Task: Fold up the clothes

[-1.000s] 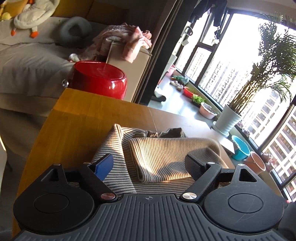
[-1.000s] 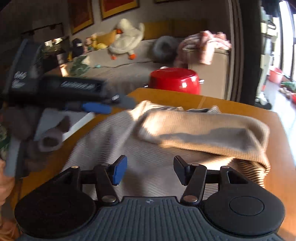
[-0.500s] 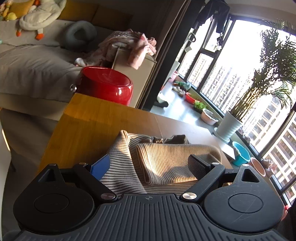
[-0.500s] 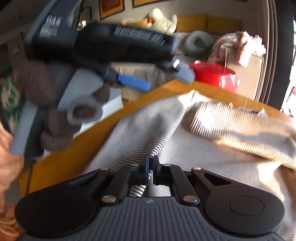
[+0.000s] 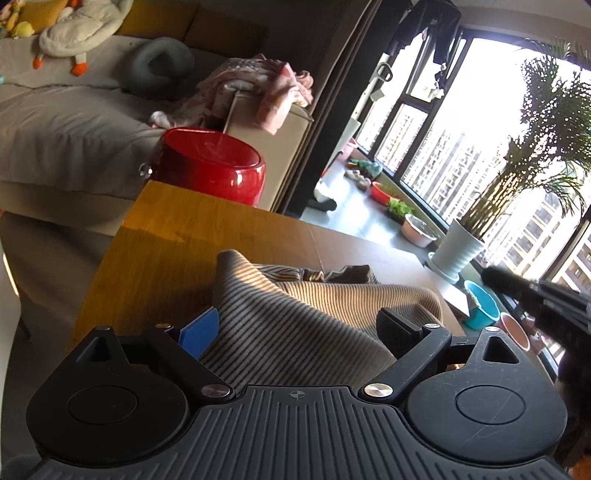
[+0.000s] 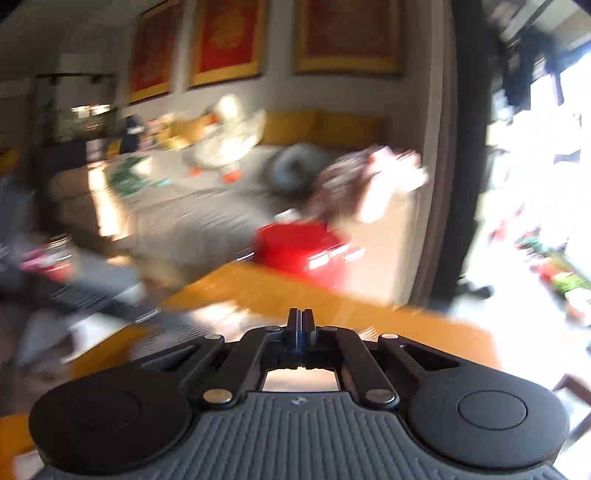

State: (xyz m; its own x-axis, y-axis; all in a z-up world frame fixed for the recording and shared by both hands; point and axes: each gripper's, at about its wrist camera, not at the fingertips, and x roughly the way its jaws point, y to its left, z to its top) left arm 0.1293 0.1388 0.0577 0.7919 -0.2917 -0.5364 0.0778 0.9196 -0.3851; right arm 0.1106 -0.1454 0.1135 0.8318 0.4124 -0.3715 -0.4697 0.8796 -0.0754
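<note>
A beige striped sweater [image 5: 295, 317] lies bunched on the wooden table [image 5: 177, 236] in the left wrist view. My left gripper [image 5: 295, 332] is open, its fingers on either side of a raised fold of the sweater. My right gripper [image 6: 301, 325] is shut; its view is blurred and tilted up toward the room, and whether cloth is between the fingers cannot be seen. The right gripper's body shows at the right edge of the left wrist view [image 5: 546, 306].
A red pot [image 5: 210, 166] stands past the table's far edge, also in the right wrist view [image 6: 303, 251]. A sofa [image 5: 55, 122] with a plush duck [image 5: 77, 33] lies behind. A potted palm [image 5: 458, 251] and bowls stand by the window.
My right gripper shut on the sweater's edge and has swung upward fast, blurring its view. The sweater's near part has risen into a taller fold between my left fingers.
</note>
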